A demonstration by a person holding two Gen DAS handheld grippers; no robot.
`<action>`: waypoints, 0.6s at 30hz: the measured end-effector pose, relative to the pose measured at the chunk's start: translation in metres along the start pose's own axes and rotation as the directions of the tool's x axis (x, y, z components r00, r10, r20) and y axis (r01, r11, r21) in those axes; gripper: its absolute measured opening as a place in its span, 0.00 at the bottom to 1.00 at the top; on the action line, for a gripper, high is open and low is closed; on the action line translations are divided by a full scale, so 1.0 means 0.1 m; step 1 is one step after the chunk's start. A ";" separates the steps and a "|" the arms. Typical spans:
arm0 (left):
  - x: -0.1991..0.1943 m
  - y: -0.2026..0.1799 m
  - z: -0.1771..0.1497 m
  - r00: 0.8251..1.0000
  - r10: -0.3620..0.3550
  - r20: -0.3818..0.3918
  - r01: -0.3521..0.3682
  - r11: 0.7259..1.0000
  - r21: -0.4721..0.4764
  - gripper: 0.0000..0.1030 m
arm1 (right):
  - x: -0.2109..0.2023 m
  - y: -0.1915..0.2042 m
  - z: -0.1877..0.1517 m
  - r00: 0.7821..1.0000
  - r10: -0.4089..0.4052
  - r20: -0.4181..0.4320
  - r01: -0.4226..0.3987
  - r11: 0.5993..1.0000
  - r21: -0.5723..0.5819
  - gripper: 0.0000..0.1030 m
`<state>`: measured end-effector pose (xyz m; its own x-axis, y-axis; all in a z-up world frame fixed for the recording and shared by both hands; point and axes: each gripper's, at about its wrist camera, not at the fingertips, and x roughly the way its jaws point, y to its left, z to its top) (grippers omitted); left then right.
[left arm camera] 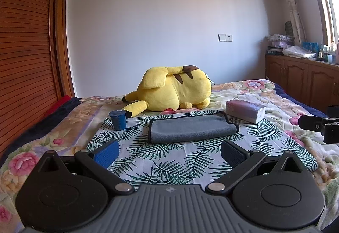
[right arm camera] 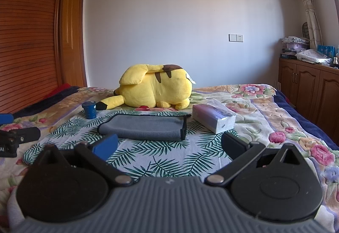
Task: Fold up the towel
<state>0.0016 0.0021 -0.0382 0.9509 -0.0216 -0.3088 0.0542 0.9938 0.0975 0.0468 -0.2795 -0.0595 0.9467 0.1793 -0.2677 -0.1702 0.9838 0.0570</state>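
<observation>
Both grippers, left (left arm camera: 169,153) and right (right arm camera: 169,147), hold jaws apart before the folded towel (left arm camera: 191,128).

The towel (left arm camera: 191,130) (right arm camera: 144,127) is grey with a dark bound edge. It lies folded over into a flat, wide rectangle, two layers showing, on a leaf-print cloth (left arm camera: 161,161) spread over the bed. The fold runs along its near side, and its hemmed edges line its far side and right end. Nothing touches it.
</observation>
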 end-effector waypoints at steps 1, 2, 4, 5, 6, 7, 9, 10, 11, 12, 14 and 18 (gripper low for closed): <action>0.00 0.00 0.00 1.000 0.001 0.001 -0.001 1.000 0.000 1.00 | 0.00 0.00 0.00 1.000 0.000 0.000 0.000 1.000 0.000 1.00; 0.00 0.00 0.00 1.000 0.001 0.001 -0.001 1.000 0.000 1.00 | 0.00 0.00 0.00 1.000 0.000 0.000 0.001 1.000 0.000 1.00; 0.00 0.00 0.00 1.000 -0.001 0.000 0.001 1.000 0.000 1.00 | 0.00 0.00 0.00 1.000 0.000 0.000 0.000 1.000 0.001 1.00; 0.00 0.00 0.00 1.000 0.000 0.000 0.000 1.000 0.000 1.00 | 0.00 0.00 0.00 1.000 0.000 0.000 0.000 1.000 0.000 1.00; 0.00 0.00 0.01 1.000 0.000 0.000 0.000 1.000 0.001 1.00 | 0.00 0.00 0.00 1.000 0.000 0.000 0.000 1.000 0.000 1.00; 0.00 -0.01 0.01 1.000 0.000 0.000 0.000 1.000 0.002 1.00 | 0.00 0.00 0.00 1.000 0.000 0.000 0.000 1.000 0.000 1.00; 0.00 0.00 0.01 1.000 0.000 0.000 0.000 1.000 0.002 1.00 | 0.00 0.00 0.00 1.000 0.000 0.000 0.000 1.000 0.000 1.00; 0.00 0.00 0.01 1.000 0.000 0.000 0.000 1.000 0.001 1.00 | 0.00 0.00 0.00 1.000 0.000 0.000 0.000 1.000 0.000 1.00; 0.00 -0.01 0.01 1.000 0.000 -0.001 0.000 1.000 0.001 1.00 | 0.00 0.00 0.00 1.000 0.000 0.000 0.000 1.000 0.000 1.00; 0.00 -0.01 0.01 1.000 0.000 0.000 0.000 1.000 0.001 1.00 | 0.00 0.00 0.00 1.000 0.000 0.000 0.000 1.000 0.000 1.00; 0.00 -0.01 0.01 1.000 0.001 0.000 -0.001 1.000 0.002 1.00 | 0.00 0.00 0.00 1.000 0.000 -0.001 0.000 1.000 -0.001 1.00; 0.01 -0.01 0.01 1.000 0.000 -0.001 0.000 1.000 0.001 1.00 | 0.00 0.00 0.00 1.000 0.000 0.000 0.000 1.000 -0.001 1.00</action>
<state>0.0026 0.0011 -0.0372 0.9507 -0.0211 -0.3094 0.0543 0.9936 0.0988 0.0469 -0.2794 -0.0599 0.9468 0.1788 -0.2677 -0.1699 0.9838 0.0564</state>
